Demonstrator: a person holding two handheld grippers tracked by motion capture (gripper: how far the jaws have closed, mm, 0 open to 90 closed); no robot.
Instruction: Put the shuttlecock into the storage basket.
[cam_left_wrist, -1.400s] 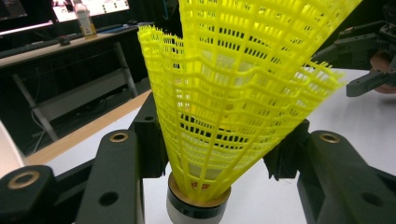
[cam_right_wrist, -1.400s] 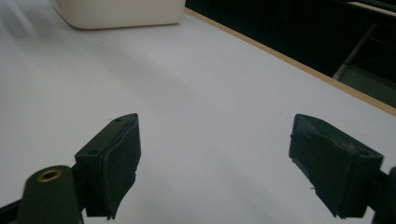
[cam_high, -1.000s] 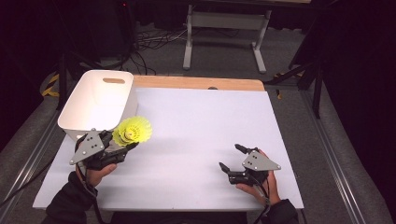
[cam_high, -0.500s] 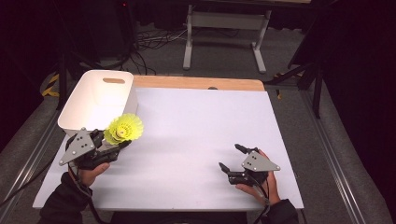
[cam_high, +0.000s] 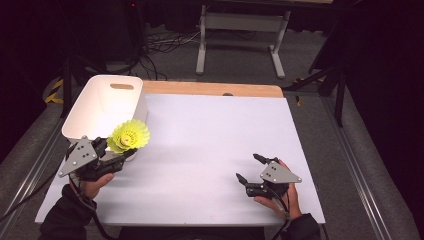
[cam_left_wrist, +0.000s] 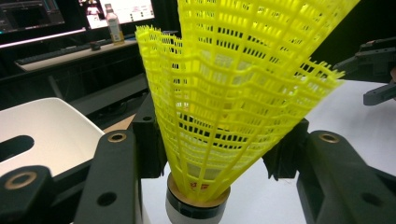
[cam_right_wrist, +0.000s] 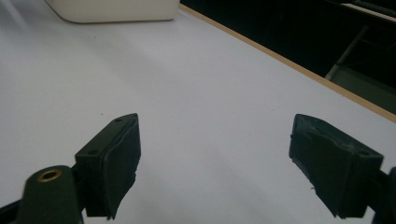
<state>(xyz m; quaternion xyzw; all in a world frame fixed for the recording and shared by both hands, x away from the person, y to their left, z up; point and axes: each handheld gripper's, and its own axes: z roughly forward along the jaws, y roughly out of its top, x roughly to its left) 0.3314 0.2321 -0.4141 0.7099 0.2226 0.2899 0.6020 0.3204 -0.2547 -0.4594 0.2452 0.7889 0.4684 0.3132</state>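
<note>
A yellow plastic shuttlecock (cam_high: 129, 136) (cam_left_wrist: 233, 93) is clamped in my left gripper (cam_high: 122, 150) (cam_left_wrist: 219, 154), held off the table at the near corner of the white bin (cam_high: 100, 107). The pads press its mesh skirt from both sides, and the cork base with a black band points toward the camera in the left gripper view. My right gripper (cam_high: 248, 169) (cam_right_wrist: 215, 163) rests near the table's front right, jaws wide apart with bare white tabletop between them.
The white bin (cam_left_wrist: 46, 140) with a handle slot stands at the table's left back. A wooden strip (cam_high: 210, 89) edges the table's (cam_high: 210, 140) far side. Dark floor, cables and a stand lie beyond.
My left gripper has carried the shuttlecock leftward and slightly back, closer to the bin's near corner. The right gripper has stayed where it was.
</note>
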